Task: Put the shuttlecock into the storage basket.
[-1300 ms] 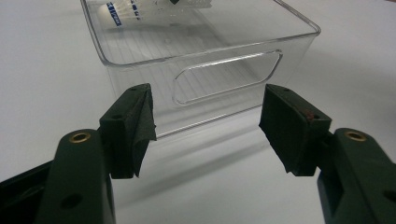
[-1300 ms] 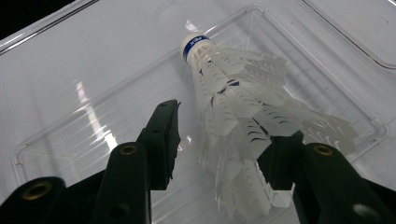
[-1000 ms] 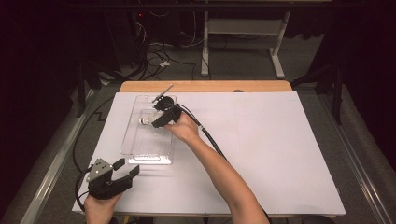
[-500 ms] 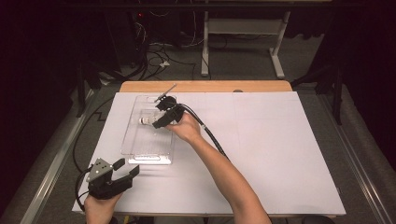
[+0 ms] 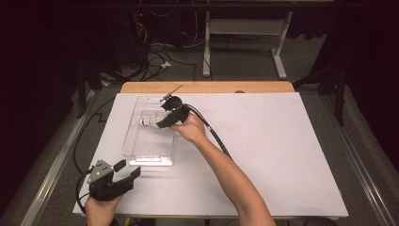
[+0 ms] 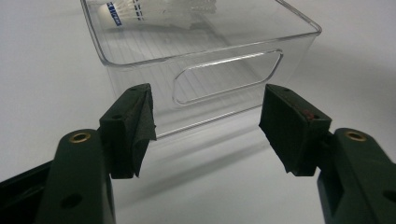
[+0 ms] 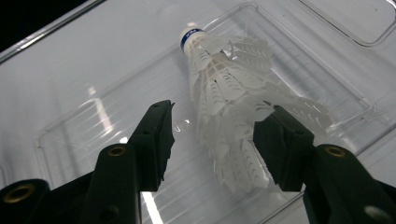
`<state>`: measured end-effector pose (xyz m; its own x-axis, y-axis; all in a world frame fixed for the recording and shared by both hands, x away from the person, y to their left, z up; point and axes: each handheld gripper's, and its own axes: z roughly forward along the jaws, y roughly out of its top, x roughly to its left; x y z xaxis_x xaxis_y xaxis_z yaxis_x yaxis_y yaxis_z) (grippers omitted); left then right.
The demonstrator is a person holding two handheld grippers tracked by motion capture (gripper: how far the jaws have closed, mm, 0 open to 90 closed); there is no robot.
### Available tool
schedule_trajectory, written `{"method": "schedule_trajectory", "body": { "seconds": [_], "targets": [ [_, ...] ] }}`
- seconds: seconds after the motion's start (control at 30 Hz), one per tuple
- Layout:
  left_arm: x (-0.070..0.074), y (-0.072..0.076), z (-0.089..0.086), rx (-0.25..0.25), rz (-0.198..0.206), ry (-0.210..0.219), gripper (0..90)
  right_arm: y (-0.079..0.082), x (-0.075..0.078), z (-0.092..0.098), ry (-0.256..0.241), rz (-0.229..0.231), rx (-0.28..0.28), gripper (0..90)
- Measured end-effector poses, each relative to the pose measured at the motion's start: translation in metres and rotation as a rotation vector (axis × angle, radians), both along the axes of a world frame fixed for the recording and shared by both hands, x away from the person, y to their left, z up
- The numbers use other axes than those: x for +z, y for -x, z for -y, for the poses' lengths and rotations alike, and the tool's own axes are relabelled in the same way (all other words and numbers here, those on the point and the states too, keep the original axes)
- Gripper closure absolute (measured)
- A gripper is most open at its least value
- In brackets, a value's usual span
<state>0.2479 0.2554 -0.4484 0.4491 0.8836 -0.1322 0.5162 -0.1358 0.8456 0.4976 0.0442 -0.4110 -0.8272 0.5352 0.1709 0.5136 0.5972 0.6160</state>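
**White shuttlecock lying between open jaws inside clear bin**

White feathers are fanning out between the two black jaws of the right gripper, which are standing apart inside a clear plastic bin. The shuttlecock is lying on the bin's ribbed floor, its skirt brushing the inner face of one jaw while a gap is showing beside the other; its blue-banded cork tip is pointing away, beyond the fingertips. Nothing is being squeezed. In the high view, the person's right hand is reaching over the bin's far half, with the shuttlecock just ahead of the jaws. The left gripper is resting near the table's front edge, jaws wide apart and holding nothing. Ahead of its fingertips, the bin's near wall with its handle cut-out is standing just apart from both pads.
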Motion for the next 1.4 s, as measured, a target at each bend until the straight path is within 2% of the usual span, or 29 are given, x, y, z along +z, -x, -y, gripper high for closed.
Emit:
{"method": "schedule_trajectory", "body": {
  "seconds": [0.3,0.6,1.2,1.4],
  "targets": [
    [0.000,0.000,0.000,0.003,-0.001,0.003,36.0,0.007,0.001,0.001,-0.005,0.017,0.020,47.6],
    [0.000,-0.001,0.000,0.004,-0.002,0.002,35.9,0.011,0.007,0.008,-0.018,0.032,0.015,47.7],
    [-0.001,-0.002,0.002,0.000,-0.005,-0.001,35.9,0.016,0.016,0.027,-0.083,0.056,0.007,48.2],
    [0.000,-0.002,0.001,0.003,-0.004,0.000,35.9,0.018,0.018,0.033,-0.091,0.065,0.004,48.1]
  ]
}}
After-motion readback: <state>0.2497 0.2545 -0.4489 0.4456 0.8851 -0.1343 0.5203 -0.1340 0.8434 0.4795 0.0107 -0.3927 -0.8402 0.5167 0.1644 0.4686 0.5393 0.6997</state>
